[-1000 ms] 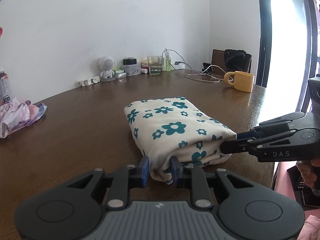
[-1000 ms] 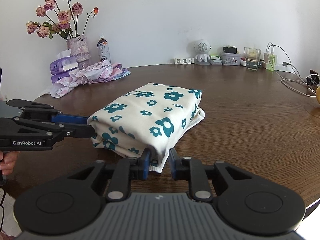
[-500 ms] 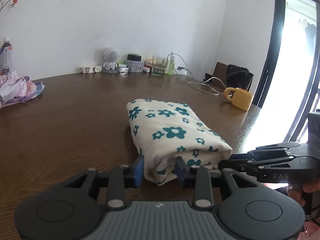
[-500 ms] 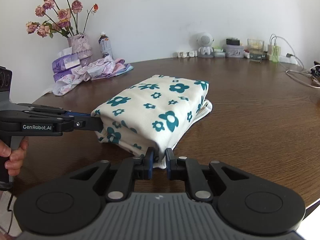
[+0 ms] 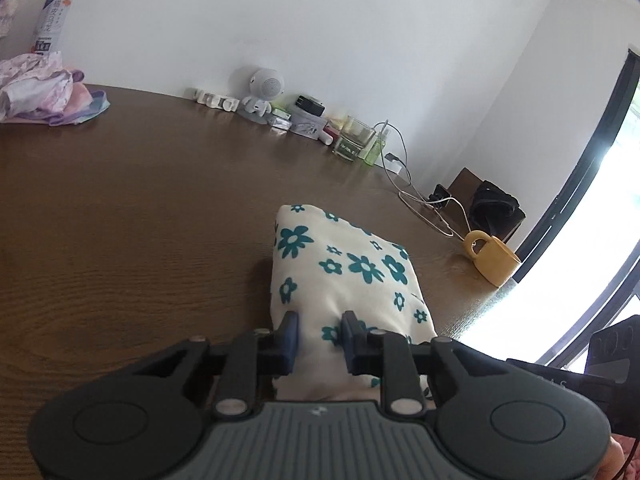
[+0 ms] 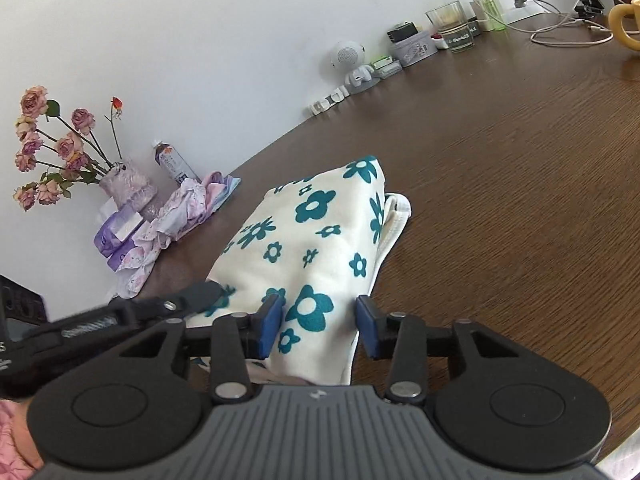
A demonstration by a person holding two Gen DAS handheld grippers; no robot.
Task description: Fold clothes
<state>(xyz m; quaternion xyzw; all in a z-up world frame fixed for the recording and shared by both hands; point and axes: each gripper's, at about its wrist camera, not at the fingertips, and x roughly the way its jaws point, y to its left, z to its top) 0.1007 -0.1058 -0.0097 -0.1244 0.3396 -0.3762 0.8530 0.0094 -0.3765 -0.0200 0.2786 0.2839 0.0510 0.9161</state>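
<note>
A folded cream garment with teal flowers (image 5: 352, 268) lies on the brown table (image 5: 120, 220). Its near end sits between the pads of my left gripper (image 5: 319, 334); the jaws are closing and both pads press the cloth. In the right wrist view the same garment (image 6: 316, 232) reaches in between the pads of my right gripper (image 6: 319, 326), whose jaws are opening. There the left pad touches the cloth and the right pad stands just clear of its edge. The left gripper (image 6: 160, 308) shows at the garment's left corner. The right gripper's dark body (image 5: 560, 380) shows low right.
A yellow mug (image 5: 494, 264) and white cables (image 5: 416, 200) lie near the table's right edge. Small items and a glass (image 5: 354, 140) line the wall. A crumpled pastel clothes pile (image 6: 180, 212), a bottle (image 6: 172, 164) and a vase of roses (image 6: 128, 188) stand at the far left.
Both views have rolled and closed in on the garment's near end. The left jaws widened, then closed on the cloth again. The right jaws, shut on a fold before, have spread apart.
</note>
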